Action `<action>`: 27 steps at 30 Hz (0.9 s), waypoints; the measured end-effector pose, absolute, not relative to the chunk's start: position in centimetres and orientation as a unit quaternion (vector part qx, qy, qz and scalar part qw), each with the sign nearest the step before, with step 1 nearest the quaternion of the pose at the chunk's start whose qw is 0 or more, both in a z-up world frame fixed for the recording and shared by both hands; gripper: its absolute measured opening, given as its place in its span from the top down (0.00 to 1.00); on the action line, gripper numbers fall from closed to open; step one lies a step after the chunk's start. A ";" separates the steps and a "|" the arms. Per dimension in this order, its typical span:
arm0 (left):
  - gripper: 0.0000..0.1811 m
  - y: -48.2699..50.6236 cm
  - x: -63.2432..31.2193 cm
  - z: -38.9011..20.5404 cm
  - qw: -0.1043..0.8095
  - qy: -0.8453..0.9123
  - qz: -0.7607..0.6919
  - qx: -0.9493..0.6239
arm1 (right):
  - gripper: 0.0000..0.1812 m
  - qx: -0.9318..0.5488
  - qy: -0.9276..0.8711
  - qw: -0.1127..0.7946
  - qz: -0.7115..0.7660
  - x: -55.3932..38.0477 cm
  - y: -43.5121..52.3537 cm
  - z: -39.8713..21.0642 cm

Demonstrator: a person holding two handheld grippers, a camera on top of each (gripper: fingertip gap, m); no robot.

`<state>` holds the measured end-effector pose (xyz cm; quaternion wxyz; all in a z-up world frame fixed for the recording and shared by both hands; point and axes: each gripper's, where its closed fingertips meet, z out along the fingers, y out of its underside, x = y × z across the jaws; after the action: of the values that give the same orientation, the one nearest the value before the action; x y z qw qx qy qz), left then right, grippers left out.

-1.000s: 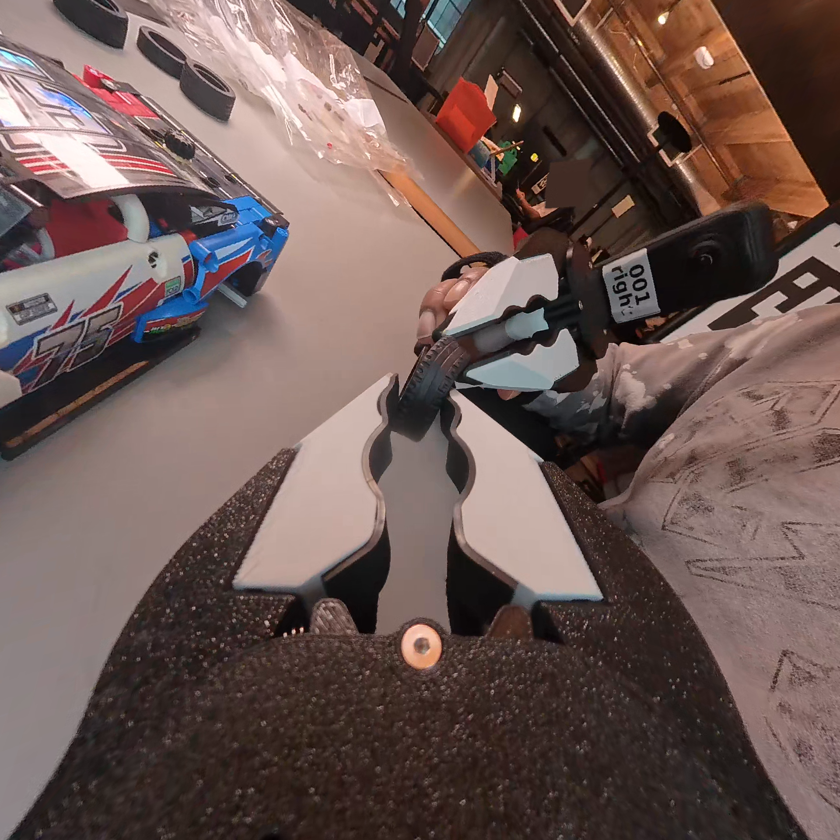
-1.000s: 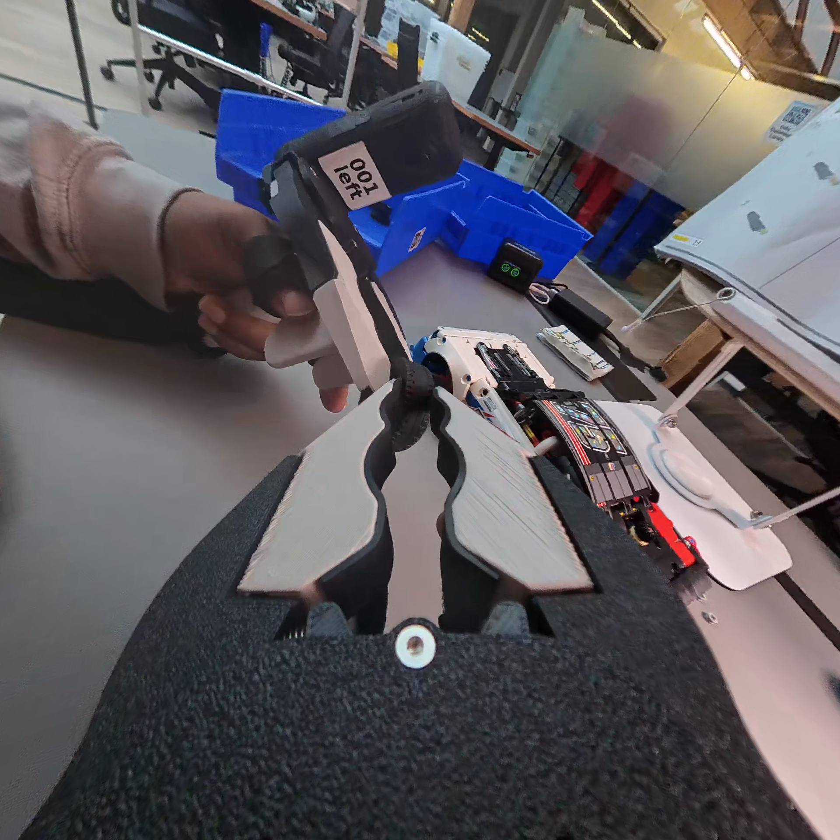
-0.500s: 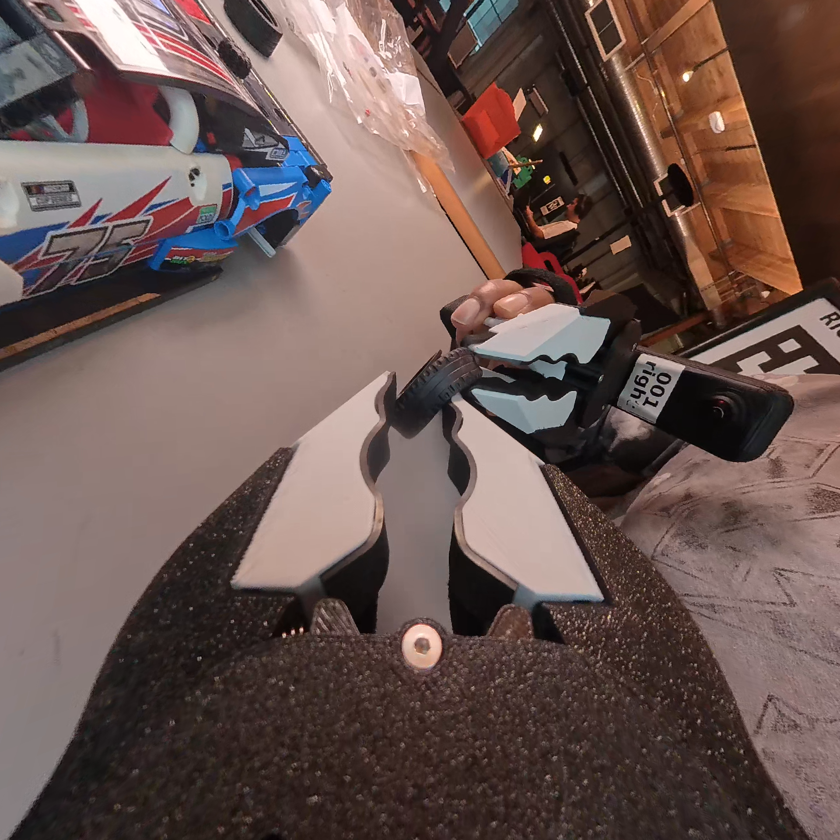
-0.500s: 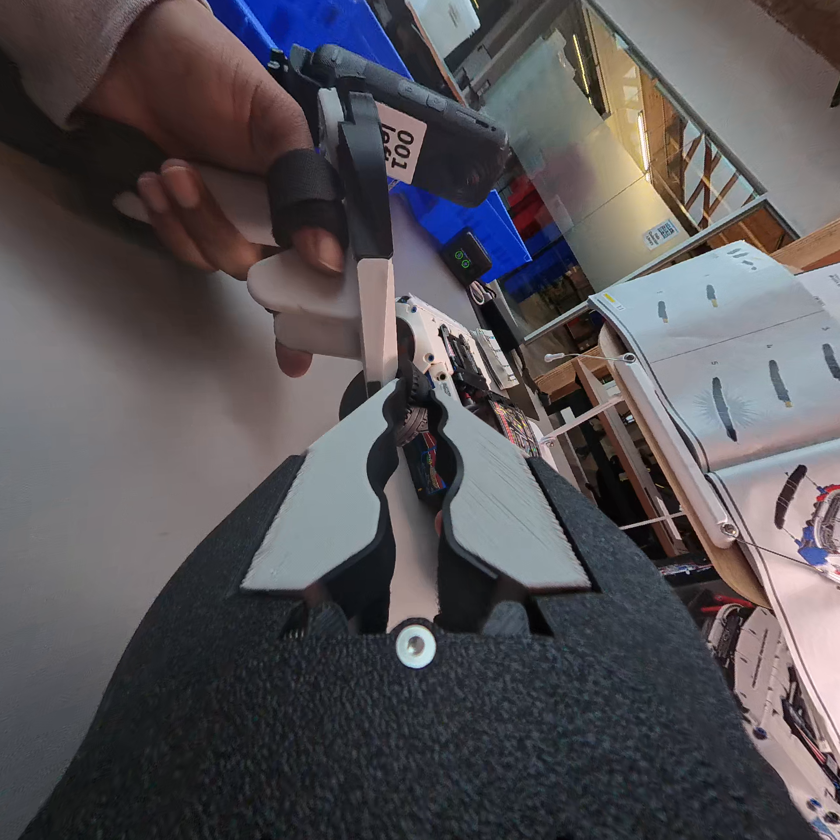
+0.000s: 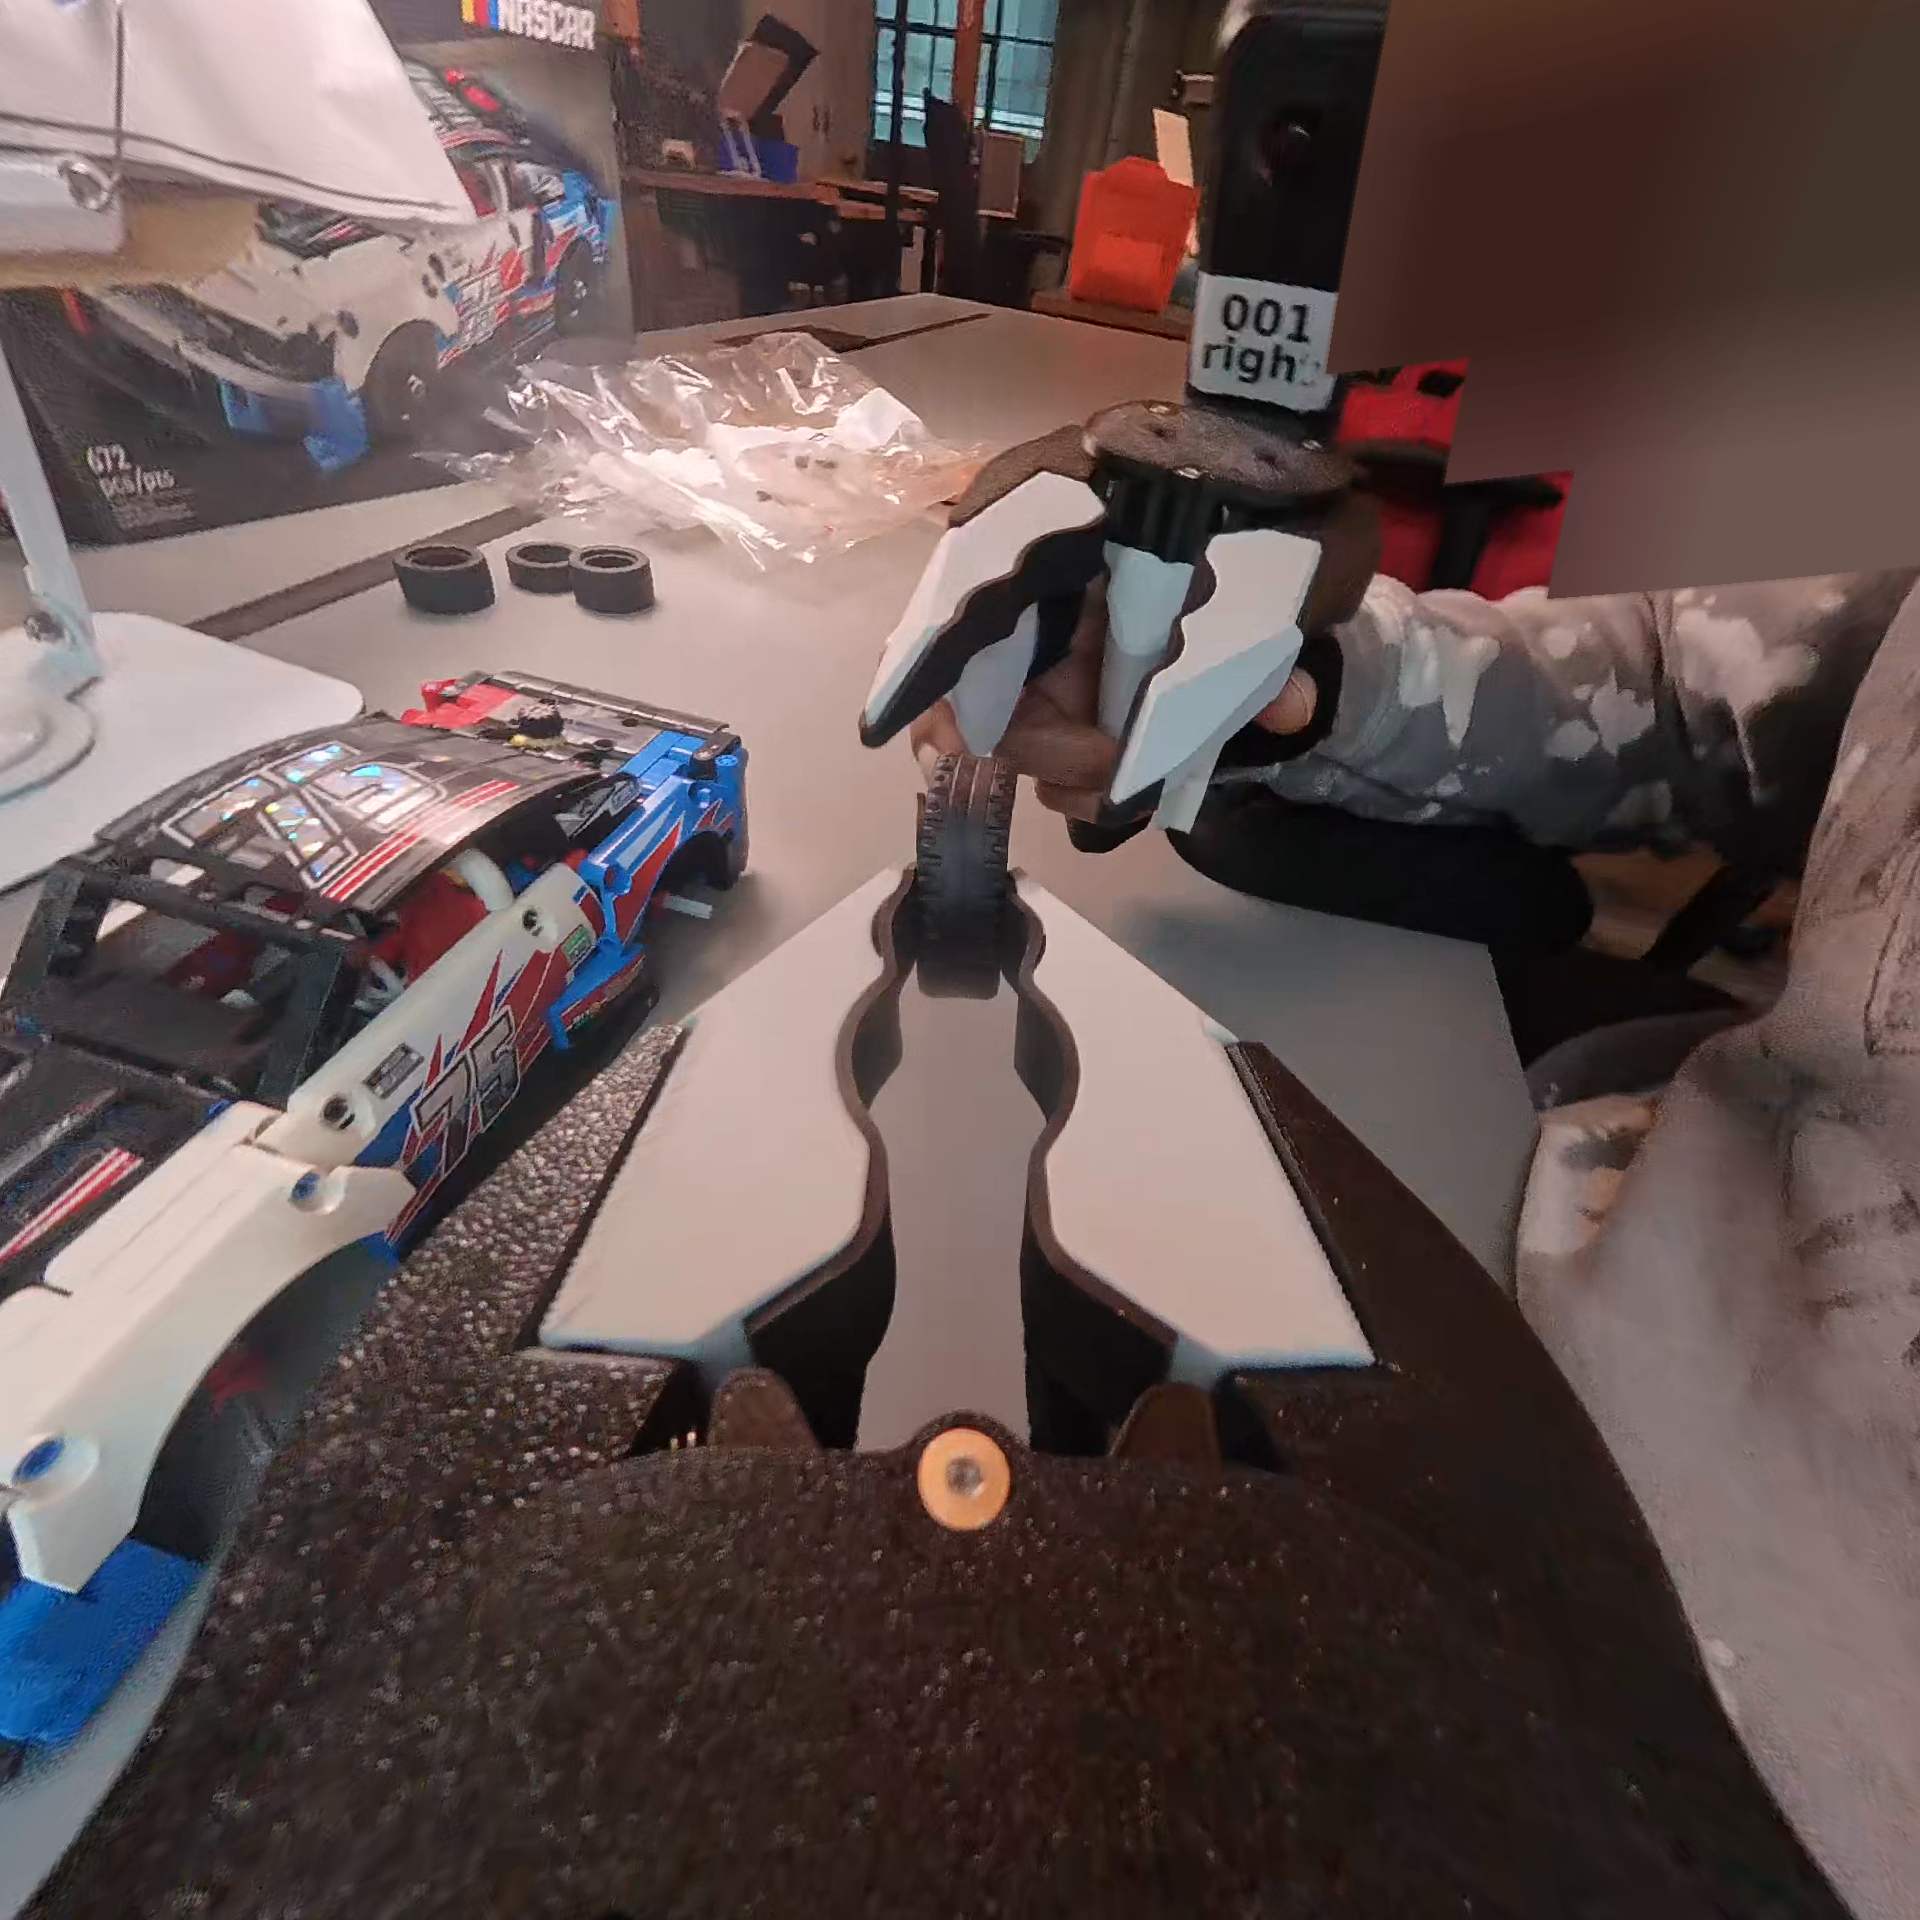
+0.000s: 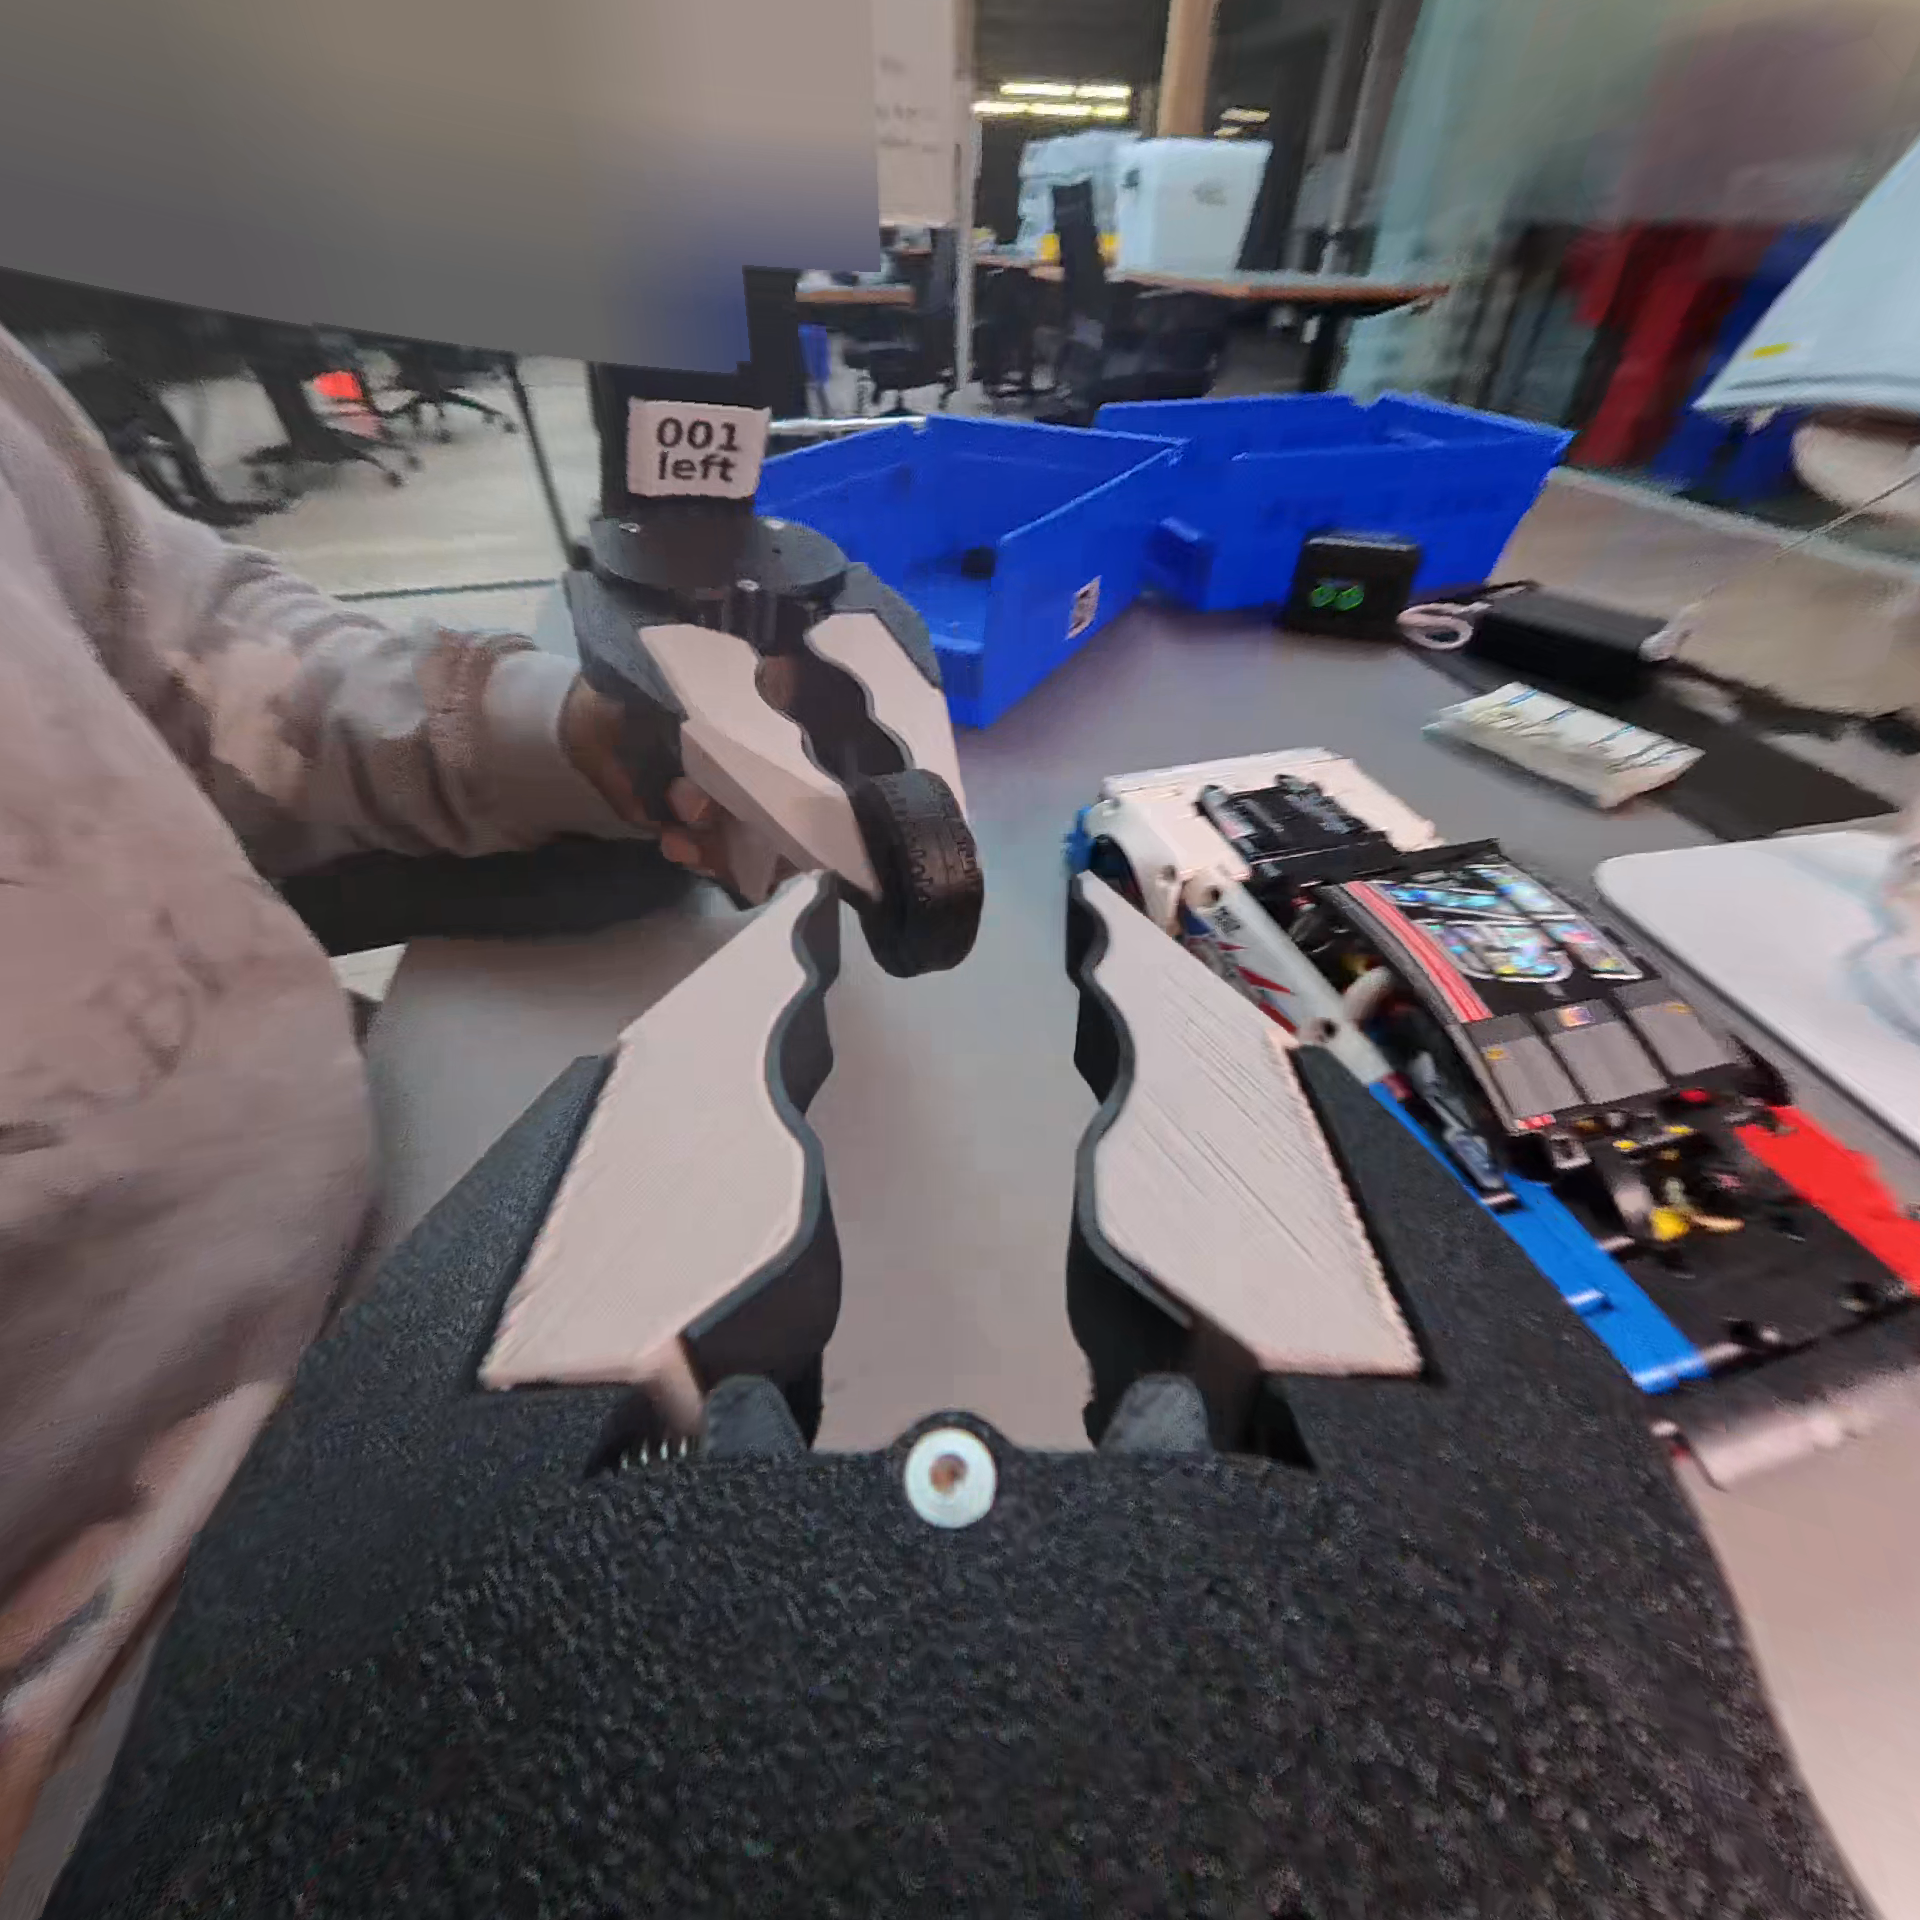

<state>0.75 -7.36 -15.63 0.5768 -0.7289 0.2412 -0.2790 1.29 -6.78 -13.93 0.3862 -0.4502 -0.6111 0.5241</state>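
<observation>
My left gripper (image 5: 961, 883) is shut on a small black toy tyre (image 5: 964, 862), held upright at its fingertips above the grey table (image 5: 1299, 987). My right gripper (image 6: 951, 899) is open and empty, its jaws spread on either side of that tyre (image 6: 920, 883). In the left wrist view the right gripper (image 5: 1013, 769) points down just behind the tyre, not gripping it. In the right wrist view the left gripper (image 6: 914, 852) holds the tyre from the upper left. A white, blue and red brick-built race car (image 5: 364, 935) lies to the left; it also shows in the right wrist view (image 6: 1403, 987).
Three loose black tyres (image 5: 530, 571) and clear plastic bags (image 5: 727, 436) lie behind the car, in front of the kit box (image 5: 312, 260). A white stand base (image 5: 156, 707) sits at far left. Blue bins (image 6: 987, 540), a black device (image 6: 1351, 587) and a packet (image 6: 1558, 738) stand at the back. Left and right tips are no more than a few centimetres apart.
The right gripper has opened and let go of the tyre, which both grippers were pinching. The left gripper keeps it. Both grippers have swung to a more level pose.
</observation>
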 end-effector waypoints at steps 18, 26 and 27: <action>0.92 -7.6 1.5 -14.4 0.604 0.232 -0.279 -0.709 | 0.93 -0.394 -0.638 0.469 0.465 1.6 -7.7 -12.8; 0.91 -6.6 0.5 -14.3 0.597 0.139 -0.302 -0.730 | 0.95 -0.361 -0.646 0.572 0.353 1.0 -7.4 -12.2; 0.91 -6.6 0.4 -14.4 0.598 0.130 -0.303 -0.731 | 0.95 -0.357 -0.648 0.581 0.340 0.9 -7.5 -12.3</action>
<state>0.39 -6.57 -14.35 0.5975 -0.7308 0.1298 -0.3035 0.87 -7.46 -12.26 0.5809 -0.3568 -0.6479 0.3399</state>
